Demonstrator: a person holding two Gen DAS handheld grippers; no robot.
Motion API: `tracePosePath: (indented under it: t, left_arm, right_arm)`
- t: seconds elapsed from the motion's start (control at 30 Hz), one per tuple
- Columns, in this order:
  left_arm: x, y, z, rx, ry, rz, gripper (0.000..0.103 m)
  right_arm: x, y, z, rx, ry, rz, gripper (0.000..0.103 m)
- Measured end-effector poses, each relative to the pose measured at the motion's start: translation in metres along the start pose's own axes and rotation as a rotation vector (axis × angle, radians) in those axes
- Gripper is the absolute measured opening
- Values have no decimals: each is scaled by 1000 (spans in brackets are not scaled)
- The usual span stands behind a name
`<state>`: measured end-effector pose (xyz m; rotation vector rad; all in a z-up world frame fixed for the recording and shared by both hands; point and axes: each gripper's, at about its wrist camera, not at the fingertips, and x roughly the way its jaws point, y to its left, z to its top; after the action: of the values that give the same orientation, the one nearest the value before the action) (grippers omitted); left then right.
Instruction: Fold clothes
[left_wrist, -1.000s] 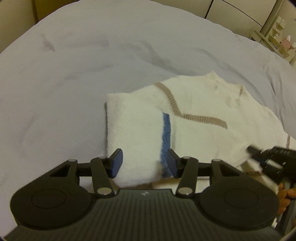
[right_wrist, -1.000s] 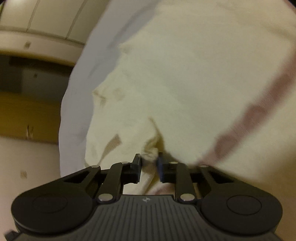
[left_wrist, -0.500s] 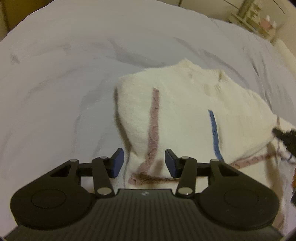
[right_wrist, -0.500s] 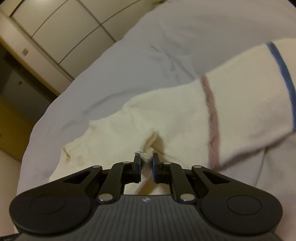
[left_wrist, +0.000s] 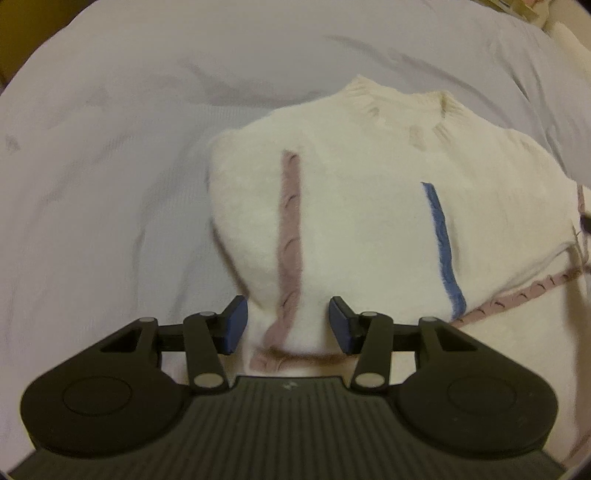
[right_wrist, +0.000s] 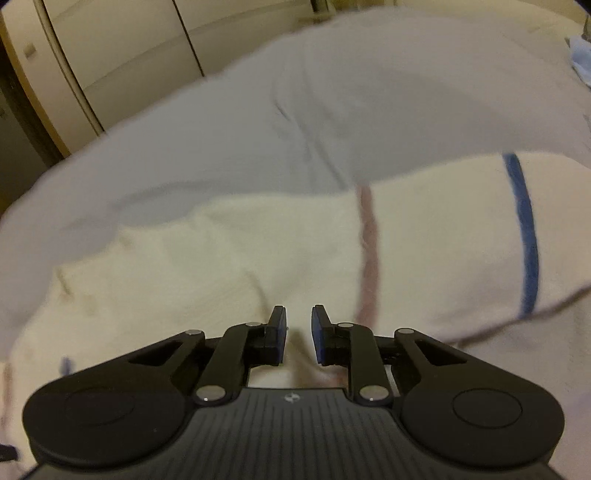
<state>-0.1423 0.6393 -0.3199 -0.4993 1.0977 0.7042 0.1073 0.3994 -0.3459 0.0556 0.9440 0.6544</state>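
A cream knit sweater (left_wrist: 369, 206) with a pink stripe (left_wrist: 290, 236) and a blue stripe (left_wrist: 443, 251) lies partly folded on a grey bedsheet (left_wrist: 110, 166). My left gripper (left_wrist: 288, 325) is open, its jaws on either side of the sweater's near edge, holding nothing. In the right wrist view the sweater (right_wrist: 258, 251) lies just ahead. My right gripper (right_wrist: 298, 332) stands slightly open just above it, with no cloth between the pads.
The grey bedsheet (right_wrist: 332, 92) covers the bed around the sweater. Pale wardrobe doors (right_wrist: 122, 44) stand beyond the bed on the left. A light blue item (right_wrist: 580, 55) lies at the far right edge.
My right gripper has let go of the pinched cloth and its jaws have parted. The sweater has been laid down flatter. My left gripper has shifted over the sweater's near edge, still open.
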Motion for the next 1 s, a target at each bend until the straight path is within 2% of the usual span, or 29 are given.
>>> tracePosePath:
  t: [0.07,0.1,0.17,0.23,0.33,0.37,0.47,0.57,0.67,0.7,0.77,0.83,0.9,0.97,1.0]
  left_arm:
    - [3,-5,5,13,0,10,43]
    - [4,-8,7,19,0,15,43]
    - [9,-14,14,29,6,30,43]
    - [9,-18,19,42,-8,40,43]
    - [13,-18,33,54,-35,43,38]
    - [17,-18,37,58,-43,47,37]
    - [35,-15,51,61,-41,63,37]
    - [63,-13,55,69,13,85,40]
    - [55,-18,57,72,-14,91,37]
    - [53,-19,57,74,-26,89,41]
    - [61,-22,56,83,15,129,42]
    - [59,-26,56,81,33,153,41]
    - [48,-30,55,59,35,147,37]
    - [32,-40,49,41,33,112,38]
    - [26,-48,47,42,43,102,38]
  right_arm:
    - [0,4,1,-2,10,104,20]
    - [9,5,-2,-21,68,88,18]
    - [29,4,-9,-39,191,-12,0]
    - [28,-4,-13,12,197,-39,2]
    - [6,-7,-18,46,138,14,12]
    - [3,-7,-20,14,138,18,12]
    - [21,-7,-25,-38,229,-20,6]
    - [19,-11,-31,1,222,-3,6]
    - [20,-15,-34,-4,193,16,11]
    - [22,-18,-32,-10,199,13,11]
    - [25,-28,-24,-15,240,-5,10]
    - [23,-33,-22,30,238,19,10]
    - [12,-40,-16,64,205,31,15]
    - [-2,-56,-12,109,168,18,31]
    - [-10,-70,-11,144,152,2,31]
